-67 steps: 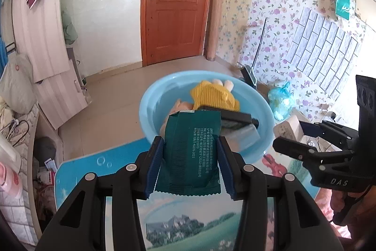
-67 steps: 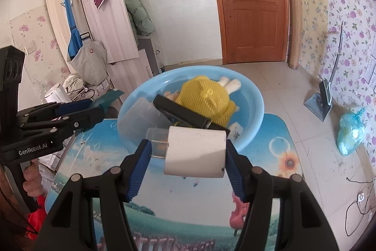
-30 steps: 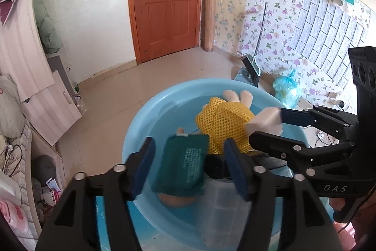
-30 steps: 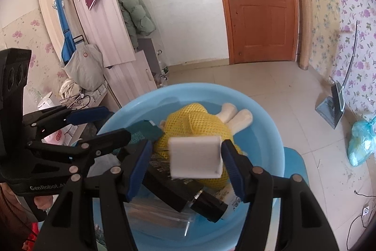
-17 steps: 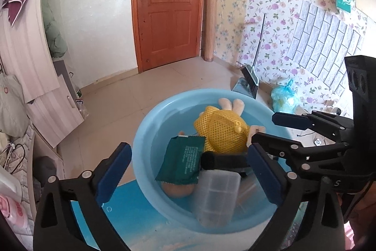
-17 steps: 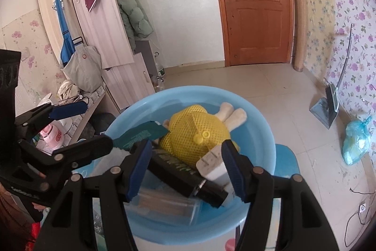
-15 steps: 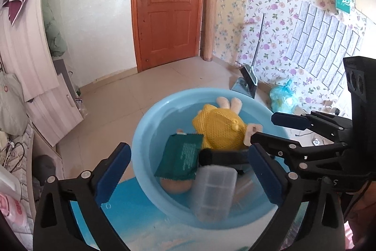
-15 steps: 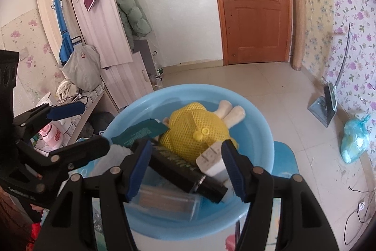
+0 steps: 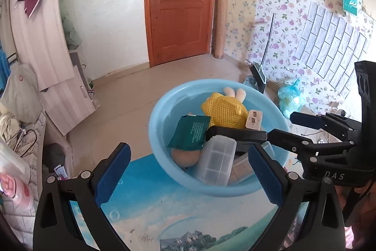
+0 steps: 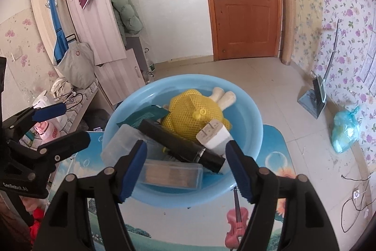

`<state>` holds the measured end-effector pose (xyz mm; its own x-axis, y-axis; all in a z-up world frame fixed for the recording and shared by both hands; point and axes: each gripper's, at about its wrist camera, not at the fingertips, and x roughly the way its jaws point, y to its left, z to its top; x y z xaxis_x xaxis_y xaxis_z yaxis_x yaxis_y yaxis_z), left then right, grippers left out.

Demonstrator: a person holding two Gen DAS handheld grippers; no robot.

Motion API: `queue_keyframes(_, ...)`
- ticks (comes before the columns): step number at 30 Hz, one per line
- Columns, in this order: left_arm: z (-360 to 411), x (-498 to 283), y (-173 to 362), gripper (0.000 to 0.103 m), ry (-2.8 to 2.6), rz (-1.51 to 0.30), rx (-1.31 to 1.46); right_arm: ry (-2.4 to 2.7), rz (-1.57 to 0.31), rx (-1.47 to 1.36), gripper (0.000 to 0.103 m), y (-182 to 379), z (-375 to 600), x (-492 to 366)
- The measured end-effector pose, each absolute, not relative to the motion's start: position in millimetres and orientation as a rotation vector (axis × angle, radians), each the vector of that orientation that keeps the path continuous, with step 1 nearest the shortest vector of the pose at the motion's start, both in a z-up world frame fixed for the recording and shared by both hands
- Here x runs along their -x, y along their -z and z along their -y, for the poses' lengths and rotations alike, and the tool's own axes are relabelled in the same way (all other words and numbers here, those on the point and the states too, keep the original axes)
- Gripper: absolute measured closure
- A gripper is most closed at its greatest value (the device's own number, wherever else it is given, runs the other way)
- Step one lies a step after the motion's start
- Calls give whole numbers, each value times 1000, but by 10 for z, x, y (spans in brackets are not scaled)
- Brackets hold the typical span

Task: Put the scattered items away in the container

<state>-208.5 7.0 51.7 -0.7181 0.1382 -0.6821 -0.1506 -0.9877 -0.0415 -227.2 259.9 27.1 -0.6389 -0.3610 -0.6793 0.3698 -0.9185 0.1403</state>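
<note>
Left gripper (image 9: 188, 171) wide, empty; right gripper (image 10: 186, 165) wide, empty. Blue basin (image 10: 255, 133) on table (image 10: 277, 157) holds green packet (image 9: 192, 132), white charger (image 10: 215, 135), yellow mesh toy (image 10: 192, 117), black tube (image 10: 181, 145), clear boxes (image 9: 217, 160).

1 basin (image 9: 164, 164), 1 green packet (image 9: 191, 132), 2 clear boxes (image 10: 172, 172), 1 charger (image 10: 215, 135)

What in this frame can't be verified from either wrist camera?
- Basin bottom: hidden in both views by the piled items.
- Green packet print: too small to read in the left view.
- Orange-brown round object: mostly covered by the packet and clear box in the left view; identity unclear.
- Table near side: cut off by the gripper bodies in both views.
</note>
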Motion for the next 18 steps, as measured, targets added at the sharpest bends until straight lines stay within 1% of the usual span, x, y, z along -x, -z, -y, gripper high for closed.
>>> queue_keyframes(3, -28, 2036, -517, 0, -2786, -32, 1127, 2545, -23, -1035, 32, -301, -2610, 2207)
queue_keyframes(4, -1, 2022, -504, 0, -2772, -5, 1156, 2549, -24, -1032, 32, -311, -2614, 2187)
queue_keyframes(6, 58, 2024, -480, 0, -2712, 88, 1192, 2563, -26, -1021, 31, -330, -2614, 2140)
queue_keyframes(7, 111, 2012, -463, 0, -2658, 170, 1201, 2571, -26, -1018, 30, -337, -2612, 2123)
queue_keyframes(9, 151, 1997, -424, 0, -2625, 230, 1226, 2586, -34, -1013, 27, -351, -2594, 2086)
queue_keyframes(11, 170, 1946, -427, 0, -2695, 193, 1245, 2585, -40, -1012, 25, -350, -2591, 2055)
queue_keyframes(13, 143, 1855, -477, 0, -2797, 75, 1213, 2582, -46, -1011, 25, -352, -2584, 2024)
queue_keyframes(15, 122, 1806, -521, 0, -2831, 31, 1188, 2586, -56, -1010, 22, -345, -2572, 1980)
queue_keyframes(18, 149, 1754, -575, 0, -2819, 53, 1182, 2589, -61, -1011, 16, -352, -2565, 1943)
